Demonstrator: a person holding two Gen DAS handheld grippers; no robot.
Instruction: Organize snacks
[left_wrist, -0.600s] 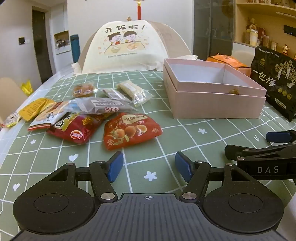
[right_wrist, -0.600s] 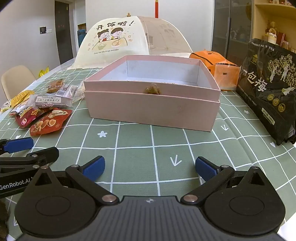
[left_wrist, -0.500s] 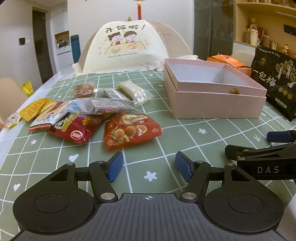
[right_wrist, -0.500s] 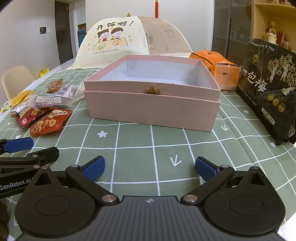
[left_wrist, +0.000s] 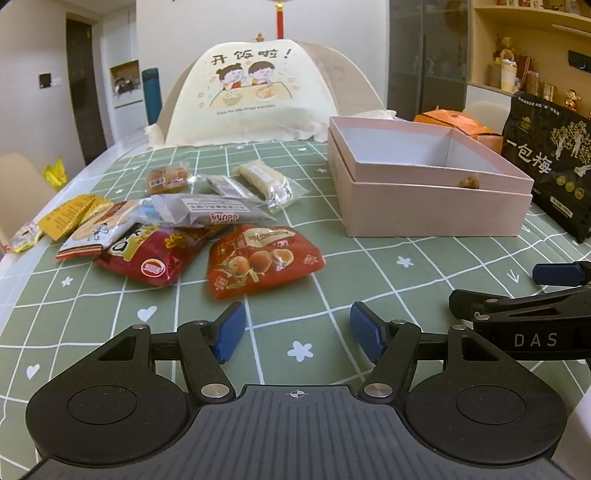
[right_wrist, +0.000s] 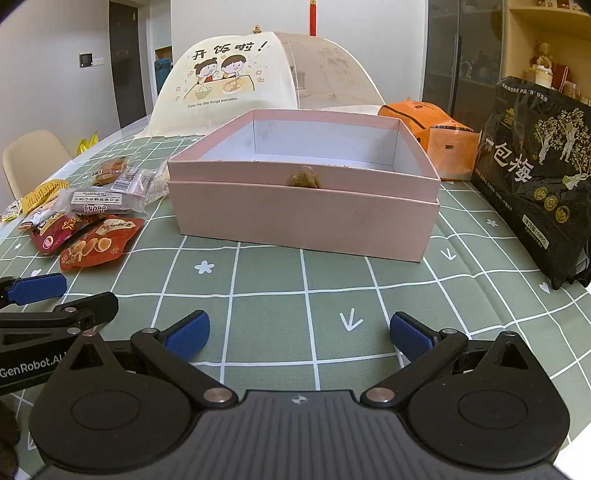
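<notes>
Left tool (left_wrist: 297, 332) and right tool (right_wrist: 298, 335) gape, tilted downward.

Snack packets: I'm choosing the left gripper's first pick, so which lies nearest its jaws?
The red packet picturing round orange pastries, lying alone just ahead of the jaws; the other packets lie farther back and left.

A table covered by a green checked cloth (left_wrist: 332, 295) is seen bearing wrapped snack packets (left_wrist: 258, 258) at left, an open pink cardboard box (left_wrist: 436, 206) centre-right, a black printed bag (right_wrist: 535, 177) far right.
</notes>
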